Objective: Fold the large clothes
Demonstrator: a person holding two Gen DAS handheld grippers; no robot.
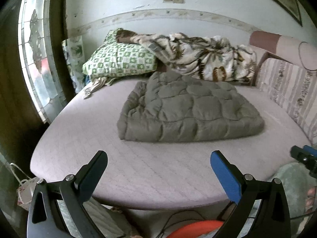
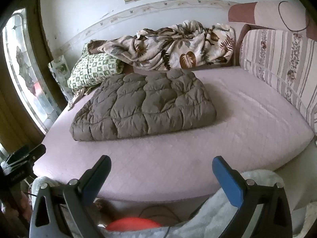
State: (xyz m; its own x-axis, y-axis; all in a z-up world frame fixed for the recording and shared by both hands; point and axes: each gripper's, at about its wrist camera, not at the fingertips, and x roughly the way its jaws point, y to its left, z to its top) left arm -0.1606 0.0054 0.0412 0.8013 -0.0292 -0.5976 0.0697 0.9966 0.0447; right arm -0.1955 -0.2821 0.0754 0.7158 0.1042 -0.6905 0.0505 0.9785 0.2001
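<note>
A grey-brown quilted puffy garment (image 1: 188,109) lies folded into a thick rectangle on the pale pink mattress (image 1: 99,148); it also shows in the right wrist view (image 2: 142,105) on the mattress (image 2: 247,119). My left gripper (image 1: 158,158) is open and empty, held above the mattress's near edge, well short of the garment. My right gripper (image 2: 161,164) is open and empty, also over the near edge. The right gripper shows at the far right of the left wrist view (image 1: 303,156).
A green checked pillow (image 1: 118,59) and a crumpled leaf-print blanket (image 1: 202,59) lie at the far side against the wall. A striped sofa back (image 2: 277,63) runs along the right. A window (image 1: 33,55) is at the left. An orange object (image 2: 134,224) and cables lie below.
</note>
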